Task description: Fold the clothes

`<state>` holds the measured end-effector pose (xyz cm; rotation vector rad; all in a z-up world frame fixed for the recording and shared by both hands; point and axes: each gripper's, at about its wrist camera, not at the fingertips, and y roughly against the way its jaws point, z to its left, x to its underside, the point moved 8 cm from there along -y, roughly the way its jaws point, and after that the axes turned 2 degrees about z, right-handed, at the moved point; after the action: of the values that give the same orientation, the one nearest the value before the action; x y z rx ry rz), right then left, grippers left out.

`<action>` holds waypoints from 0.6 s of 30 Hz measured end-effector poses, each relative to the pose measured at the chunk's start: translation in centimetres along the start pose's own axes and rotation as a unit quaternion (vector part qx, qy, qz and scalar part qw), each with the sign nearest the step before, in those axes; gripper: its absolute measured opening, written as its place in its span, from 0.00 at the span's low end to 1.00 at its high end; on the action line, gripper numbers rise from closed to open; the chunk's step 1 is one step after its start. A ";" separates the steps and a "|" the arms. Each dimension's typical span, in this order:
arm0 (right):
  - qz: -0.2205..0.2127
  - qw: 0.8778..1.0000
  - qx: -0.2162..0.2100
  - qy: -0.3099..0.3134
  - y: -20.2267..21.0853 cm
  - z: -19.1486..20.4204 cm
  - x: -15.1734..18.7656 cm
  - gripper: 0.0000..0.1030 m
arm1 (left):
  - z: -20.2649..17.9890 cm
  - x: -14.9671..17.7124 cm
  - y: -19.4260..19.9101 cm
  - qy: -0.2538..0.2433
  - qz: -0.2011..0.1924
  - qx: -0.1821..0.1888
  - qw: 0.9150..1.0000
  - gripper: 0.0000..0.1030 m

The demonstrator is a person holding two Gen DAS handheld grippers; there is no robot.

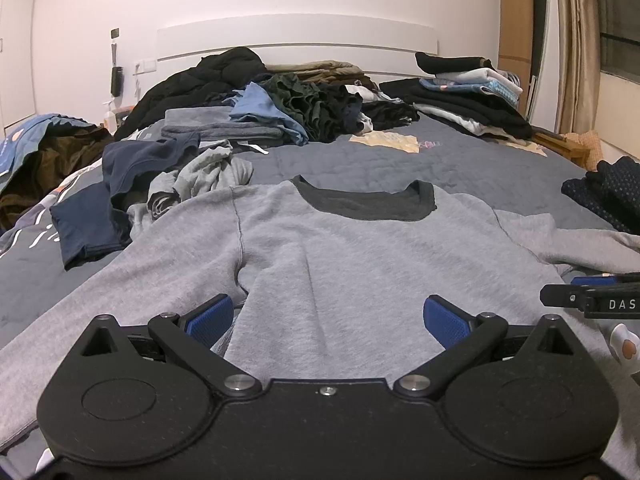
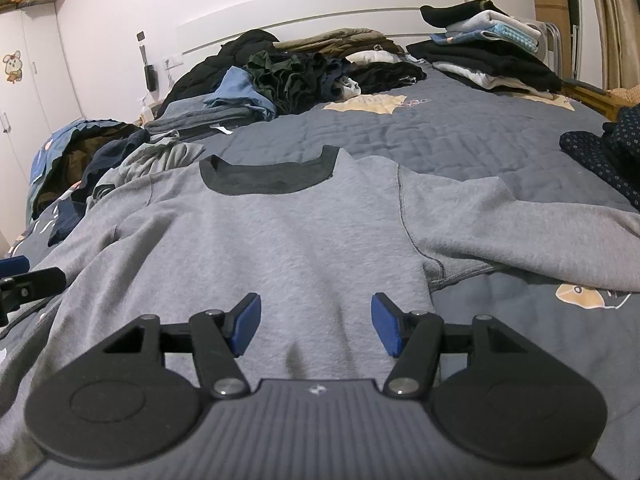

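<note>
One sweatshirt (image 1: pixel 340 256) (flat), two grippers (image 1: pixel 326 314) (image 2: pixel 316 322).

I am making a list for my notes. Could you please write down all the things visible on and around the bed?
sweatshirt: one, grey with dark collar, spread flat on the near part of the bed
bed cover: one, grey-blue quilted, under everything
folded stack: one, black, white and light blue, far right
unfolded pile: one, black, green and blue, by the headboard
crumpled clothes: several, navy and grey, left of the sweatshirt
dotted garment: one, navy, right edge
headboard: one, white, against the wall
left gripper: one, black with blue fingers, open above the hem
right gripper: one, same colours, open above the hem
</note>
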<state>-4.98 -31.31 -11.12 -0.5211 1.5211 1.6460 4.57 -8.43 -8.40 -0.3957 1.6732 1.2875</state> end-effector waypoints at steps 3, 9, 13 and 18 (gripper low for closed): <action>0.000 1.000 0.000 0.001 0.0 0.0 -0.1 0.59 | 0.0 0.0 0.0 0.000 0.000 0.000 1.000 0.99; -0.001 1.000 0.000 0.002 0.1 0.0 0.0 0.59 | -0.1 0.0 0.0 -0.001 0.001 0.000 1.000 0.99; -0.003 1.000 0.000 0.003 0.2 -0.1 -0.2 0.59 | -0.2 0.0 -0.1 -0.001 0.001 -0.001 1.000 0.99; -0.006 1.000 -0.001 0.003 0.5 0.0 -0.3 0.59 | -0.3 0.1 0.0 -0.004 0.000 -0.001 1.000 0.99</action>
<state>-5.15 -31.40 -10.60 -0.5360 1.5173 1.6382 4.41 -8.64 -8.46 -0.3909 1.6654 1.2899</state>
